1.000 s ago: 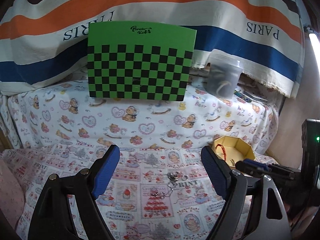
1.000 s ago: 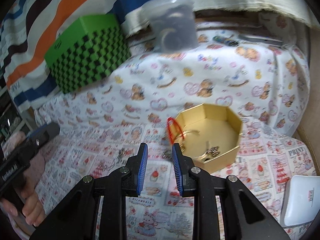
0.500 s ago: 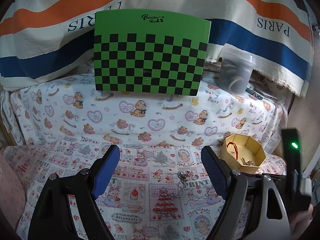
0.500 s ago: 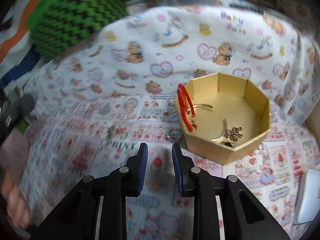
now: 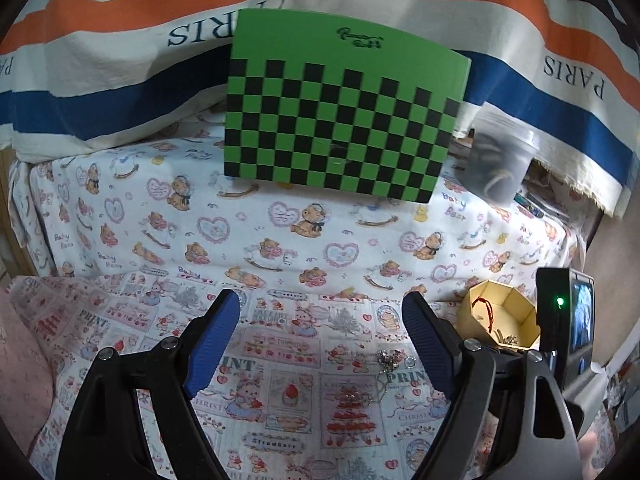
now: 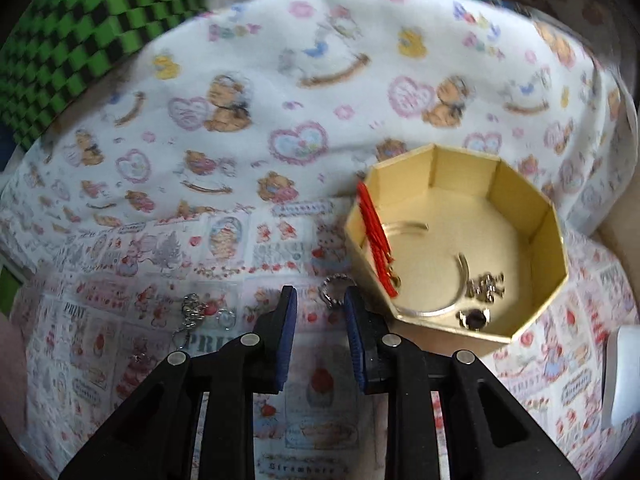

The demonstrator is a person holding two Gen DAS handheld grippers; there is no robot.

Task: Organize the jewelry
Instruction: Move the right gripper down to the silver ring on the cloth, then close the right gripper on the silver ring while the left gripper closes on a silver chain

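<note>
A gold octagonal box [image 6: 532, 312] sits on the patterned cloth, also in the left wrist view [image 5: 472, 312]. It holds a red cord bracelet [image 6: 374, 236], a thin bangle [image 6: 460, 280] and small silver pieces [image 6: 486, 284]. A silver beaded ring [image 6: 335, 290] lies on the cloth just left of the box. A silver chain piece [image 6: 192, 312] lies further left, also in the left wrist view [image 5: 390, 360]. My right gripper [image 6: 318, 300] is narrowly open and empty, just short of the ring. My left gripper [image 5: 320, 328] is wide open and empty, above the cloth.
A green and black checkered box [image 5: 340, 120] stands at the back on the raised bear-print surface. A clear plastic tub [image 5: 500, 160] stands to its right. A white object [image 6: 620, 376] lies at the right edge. A striped "PARIS" cloth [image 5: 120, 60] hangs behind.
My right gripper has moved forward and down toward the ring beside the gold box. My left gripper has drawn back and swung left. Both stay empty.
</note>
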